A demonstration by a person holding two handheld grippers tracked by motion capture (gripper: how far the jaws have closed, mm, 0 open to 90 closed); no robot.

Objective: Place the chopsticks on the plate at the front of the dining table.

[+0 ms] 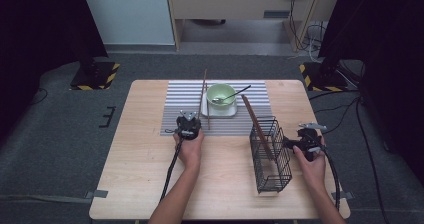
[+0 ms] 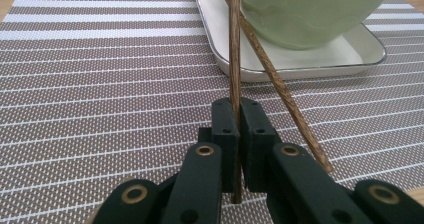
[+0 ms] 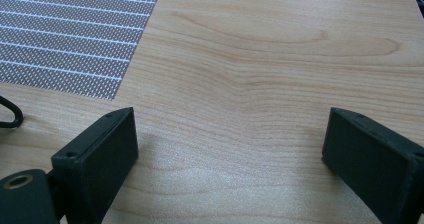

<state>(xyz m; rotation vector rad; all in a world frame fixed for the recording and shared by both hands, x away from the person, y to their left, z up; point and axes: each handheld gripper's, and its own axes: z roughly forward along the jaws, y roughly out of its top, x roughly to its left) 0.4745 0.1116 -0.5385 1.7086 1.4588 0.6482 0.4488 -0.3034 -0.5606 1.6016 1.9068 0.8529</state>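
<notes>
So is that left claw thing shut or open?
Shut: the left gripper pinches one wooden chopstick between its black pads.

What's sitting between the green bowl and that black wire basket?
A brown wooden spatula leans there in the high view, tip on the striped mat, between green bowl and wire basket.

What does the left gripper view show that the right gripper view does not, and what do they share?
Left gripper view: the left gripper shut on one chopstick, a second chopstick lying slanted beside it, the green bowl on its white tray. Right gripper view: the right gripper open, nothing between its jaws, over the bare wooden table. Shared: the striped placemat.
</notes>
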